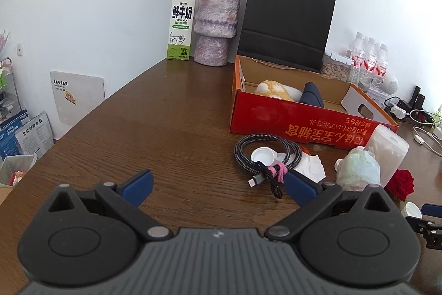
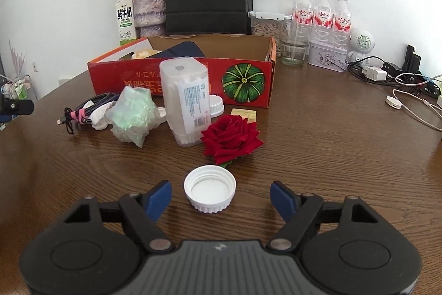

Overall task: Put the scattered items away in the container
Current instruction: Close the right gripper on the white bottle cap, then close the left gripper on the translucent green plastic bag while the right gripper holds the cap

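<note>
A red cardboard box [image 1: 290,120] [image 2: 176,73] holds a yellow plush [image 1: 272,90] and a dark blue item [image 1: 312,94]. Scattered before it lie a coiled cable [image 1: 265,156] [image 2: 91,108], a white lid [image 1: 263,155], tissue [image 1: 312,166], a pale green wrapped bundle [image 1: 359,170] [image 2: 134,112], a clear cotton-swab box [image 2: 185,100], a red rose [image 2: 230,138] and a white cap [image 2: 210,192]. My left gripper [image 1: 218,185] is open and empty, left of the cable. My right gripper [image 2: 221,196] is open, with the white cap between its fingers, untouched.
At the back stand a milk carton [image 1: 181,26], a vase of dried roses [image 1: 214,26], a black paper bag [image 1: 287,18], water bottles [image 2: 321,15], a glass [image 2: 292,51] and a tin [image 2: 327,57]. Chargers and cables [image 2: 400,85] lie at the right.
</note>
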